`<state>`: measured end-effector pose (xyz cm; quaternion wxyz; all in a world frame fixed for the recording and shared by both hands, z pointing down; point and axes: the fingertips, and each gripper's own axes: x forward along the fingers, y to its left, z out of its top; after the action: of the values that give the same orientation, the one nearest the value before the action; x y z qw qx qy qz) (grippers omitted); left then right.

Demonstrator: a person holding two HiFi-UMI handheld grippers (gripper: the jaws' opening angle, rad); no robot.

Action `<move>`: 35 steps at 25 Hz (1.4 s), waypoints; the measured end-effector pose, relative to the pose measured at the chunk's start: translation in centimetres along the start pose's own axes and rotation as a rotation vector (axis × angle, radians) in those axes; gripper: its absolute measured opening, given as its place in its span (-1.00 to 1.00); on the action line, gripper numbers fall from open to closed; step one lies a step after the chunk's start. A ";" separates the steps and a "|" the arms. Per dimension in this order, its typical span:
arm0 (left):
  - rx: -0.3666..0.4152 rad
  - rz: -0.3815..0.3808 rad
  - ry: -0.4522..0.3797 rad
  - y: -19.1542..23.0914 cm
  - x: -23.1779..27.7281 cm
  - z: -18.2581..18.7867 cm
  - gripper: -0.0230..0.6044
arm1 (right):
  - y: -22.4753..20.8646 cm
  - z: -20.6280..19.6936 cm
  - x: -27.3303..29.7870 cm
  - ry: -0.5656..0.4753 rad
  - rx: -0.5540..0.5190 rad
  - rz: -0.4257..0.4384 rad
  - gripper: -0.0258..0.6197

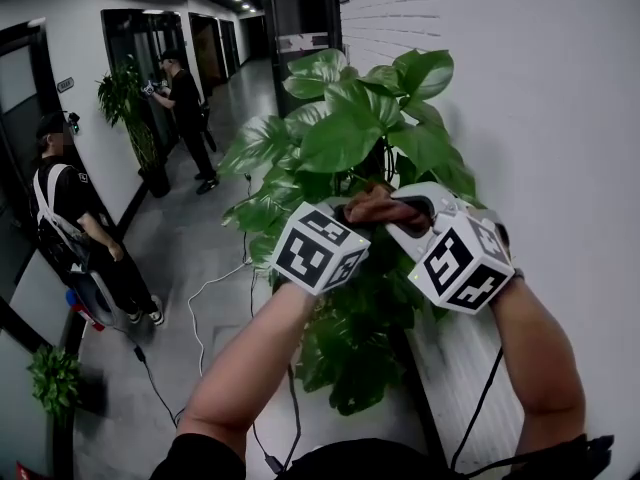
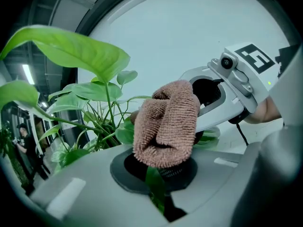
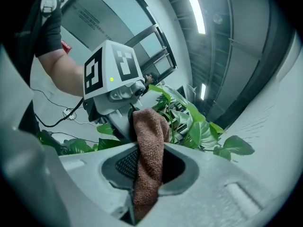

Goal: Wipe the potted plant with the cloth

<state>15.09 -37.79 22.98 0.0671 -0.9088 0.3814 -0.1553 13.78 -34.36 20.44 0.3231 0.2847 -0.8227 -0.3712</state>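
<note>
The potted plant (image 1: 350, 138) with broad green leaves stands against the white wall, and both grippers meet in its foliage. My right gripper (image 3: 142, 193) is shut on a brown cloth (image 3: 149, 145), which bunches up between the two grippers (image 1: 385, 206). My left gripper (image 2: 158, 193) is shut on a green leaf (image 2: 155, 186) that pokes out of its jaws. The cloth (image 2: 165, 126) lies right over that leaf, pressed in by the right gripper (image 2: 222, 91). In the right gripper view the left gripper's marker cube (image 3: 111, 72) sits close behind the cloth.
A white wall (image 1: 560, 98) runs along the right, with a pale ledge (image 1: 470, 378) below the plant. Two people (image 1: 75, 228) (image 1: 185, 108) stand in the corridor to the left, near another tall plant (image 1: 125, 103). Cables (image 1: 200, 308) trail over the grey floor.
</note>
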 end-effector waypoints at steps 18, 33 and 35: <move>-0.018 -0.016 0.013 -1.8 -0.7 -1.4 -0.87 | 3.1 -0.3 -1.6 0.011 0.018 0.003 -0.71; -0.002 0.011 0.069 -0.8 -3.2 -3.2 -0.87 | 5.8 0.5 -3.0 0.012 -0.010 0.072 -0.71; 0.000 0.029 0.071 -0.1 -3.8 -3.1 -0.87 | 6.0 1.2 -3.7 0.001 -0.033 0.076 -0.71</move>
<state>11.56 -35.00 25.01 0.0555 -0.8971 0.3966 -0.1866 13.82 -27.88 23.44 0.3420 0.2479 -0.8266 -0.3718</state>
